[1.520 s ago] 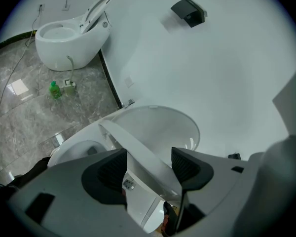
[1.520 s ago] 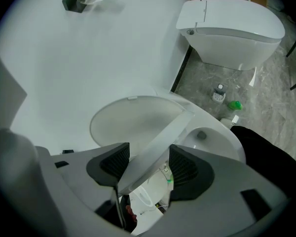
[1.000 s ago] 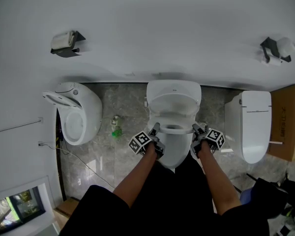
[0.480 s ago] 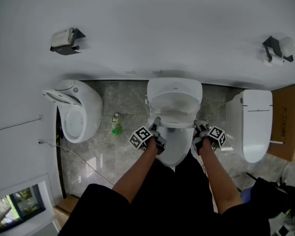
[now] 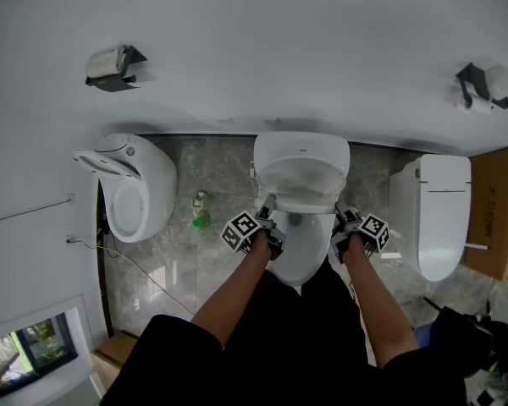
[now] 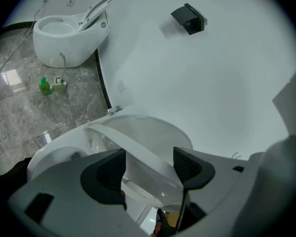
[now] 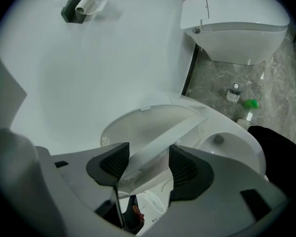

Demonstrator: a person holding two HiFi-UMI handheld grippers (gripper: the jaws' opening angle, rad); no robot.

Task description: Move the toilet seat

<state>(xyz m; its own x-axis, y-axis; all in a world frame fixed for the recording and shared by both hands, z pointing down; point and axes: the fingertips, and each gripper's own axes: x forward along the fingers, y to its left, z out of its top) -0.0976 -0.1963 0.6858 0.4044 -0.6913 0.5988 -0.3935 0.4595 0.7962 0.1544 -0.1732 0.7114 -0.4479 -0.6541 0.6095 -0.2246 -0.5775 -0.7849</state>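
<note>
The white toilet [image 5: 300, 256] stands in the middle against the wall, its lid [image 5: 300, 161] upright. The toilet seat [image 5: 298, 203] is tilted up off the bowl, partway toward the lid. My left gripper [image 5: 267, 210] holds the seat's left side and my right gripper [image 5: 342, 216] its right side. In the left gripper view the seat's rim [image 6: 138, 149] runs between the dark pads of the left gripper [image 6: 149, 164], which stand wide. In the right gripper view the seat's rim [image 7: 175, 130] fills the gap of the right gripper [image 7: 148, 162]. The bowl [image 7: 232, 147] is uncovered below.
A second toilet [image 5: 135, 193] with its lid up stands to the left, and a third toilet [image 5: 440, 214], shut, to the right. A green bottle [image 5: 201, 221] sits on the marble floor between. A cardboard box [image 5: 495, 210] is at far right. Paper holders [image 5: 110, 64] hang on the wall.
Both grippers have moved toward the wall with the seat, which now stands steeper and closer to the lid, leaving more of the bowl uncovered.
</note>
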